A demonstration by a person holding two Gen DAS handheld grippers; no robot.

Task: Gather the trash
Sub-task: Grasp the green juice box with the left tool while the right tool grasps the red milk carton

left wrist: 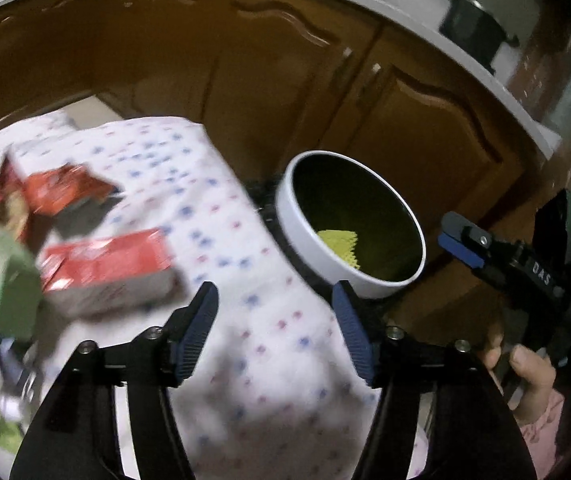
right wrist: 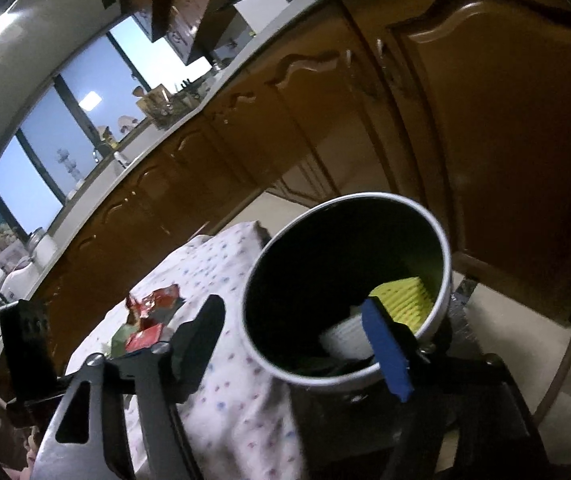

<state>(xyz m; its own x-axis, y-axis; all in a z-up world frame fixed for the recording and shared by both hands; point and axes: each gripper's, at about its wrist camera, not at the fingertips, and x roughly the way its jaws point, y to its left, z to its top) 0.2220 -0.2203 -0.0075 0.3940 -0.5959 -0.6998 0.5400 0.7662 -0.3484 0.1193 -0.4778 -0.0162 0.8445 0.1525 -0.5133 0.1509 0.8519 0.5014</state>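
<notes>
Domestic kitchen. Brown wooden cabinet doors (right wrist: 497, 128) under pale countertop (right wrist: 245, 60), cooking pot (left wrist: 473, 32) on top, utensil clutter (right wrist: 165, 108) beside windows (right wrist: 81, 120).

"DAS" on right tongs (left wrist: 461, 240)

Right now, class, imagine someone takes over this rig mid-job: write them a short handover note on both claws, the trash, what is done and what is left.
Left claw: open, empty, over the dotted cloth.
Right claw: open, empty, at the bin's rim.
Done: a yellow piece and something white lie in the bin, which stands beside the table.
Left: red wrappers and a green packet on the cloth, all blurred. Pick them up and drop them in the bin.
</notes>
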